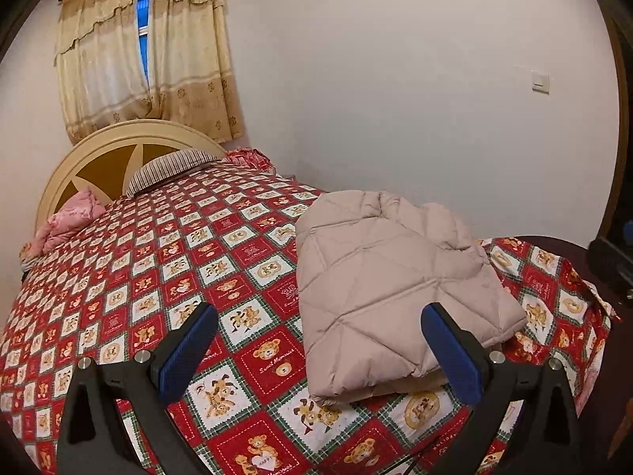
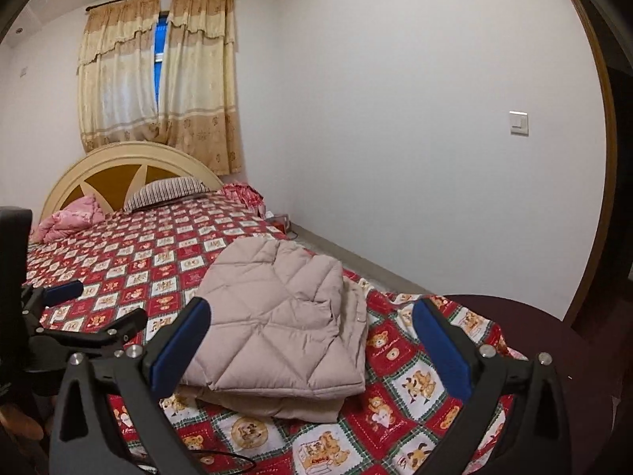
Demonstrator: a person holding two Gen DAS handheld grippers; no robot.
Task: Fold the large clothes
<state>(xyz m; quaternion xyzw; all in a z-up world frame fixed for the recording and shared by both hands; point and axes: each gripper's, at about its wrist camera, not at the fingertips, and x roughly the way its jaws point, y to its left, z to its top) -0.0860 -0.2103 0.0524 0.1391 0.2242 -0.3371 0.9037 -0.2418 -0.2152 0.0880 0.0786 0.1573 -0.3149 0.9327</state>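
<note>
— Blue-padded fingers [image 1: 451,350] of our left gripper [image 1: 316,348] fill the foreground, spread wide with nothing between them, hovering above the near edge of the bed [image 1: 130,277]. What are we looking at beyond them?

— Our quilted beige jacket [image 1: 391,293], lying as a compact, layered bundle on the red teddy-bear bedspread [image 1: 245,360], toward two o'clock from the left gripper. From the right wrist view the same jacket [image 2: 277,324] sits dead ahead at twelve o'clock, framed by the parted fingers [image 2: 441,350] of our right gripper [image 2: 308,344], which also hold nothing.

— Why is it lying there, and why are we holding off?

— We judge that the bundle rests near the foot corner because that is the flat stretch of bed within easy reach of both grippers. Stacked layers show along its near edge, so we read the folding as largely done, and both grippers stand released and clear of the fabric.

— And our pose?

— Both grippers point up the bed toward the headboard [image 2: 130,170] and the curtained window [image 2: 158,79], level and a little above the bedspread. In the right wrist view the left gripper [image 2: 79,308] shows at nine o'clock, alongside and apart from the jacket. Pillows [image 1: 170,168] at the head of the bed lie well apart from our work.
</note>
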